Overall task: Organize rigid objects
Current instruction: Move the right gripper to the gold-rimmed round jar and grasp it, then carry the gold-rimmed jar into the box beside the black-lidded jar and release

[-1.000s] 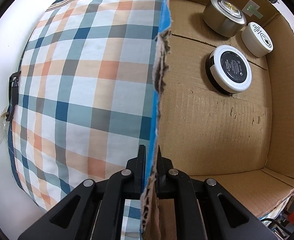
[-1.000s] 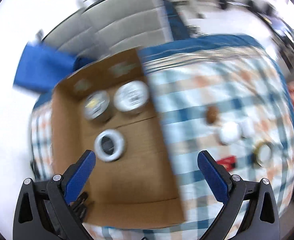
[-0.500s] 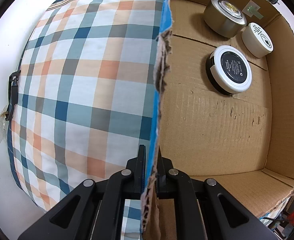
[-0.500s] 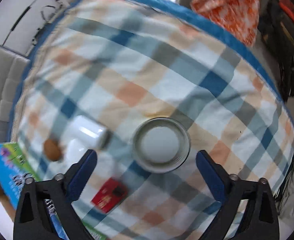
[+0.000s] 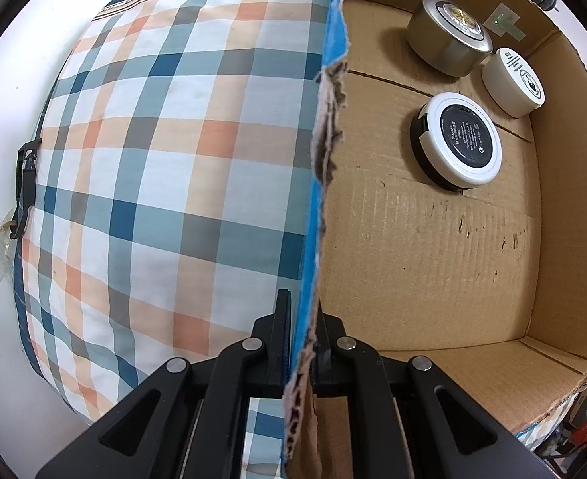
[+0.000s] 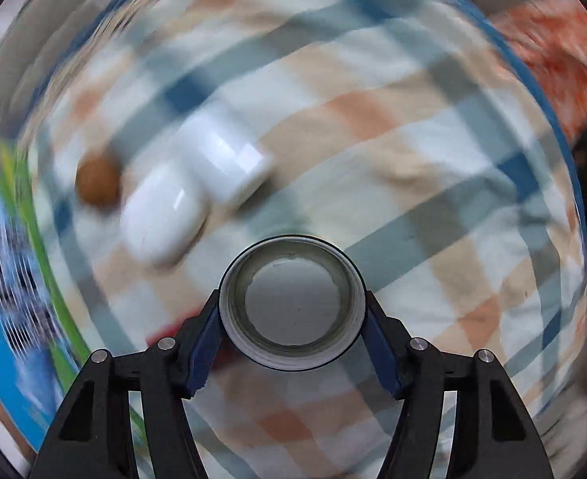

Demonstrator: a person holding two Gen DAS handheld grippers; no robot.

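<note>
The right gripper (image 6: 292,321) has just been closing; its blue pads touch both sides of a round open-topped white jar (image 6: 292,302) standing on the plaid bedspread (image 6: 433,151). The left gripper (image 5: 301,343) is clamped on the torn wall of the brown cardboard box (image 5: 433,247), which holds three round tins at its far end.

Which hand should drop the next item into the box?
Right. Its tongs have just been closing around the round jar on the plaid cloth, pads at its sides. The left tongs are shut on the box wall, steadying it.
</note>
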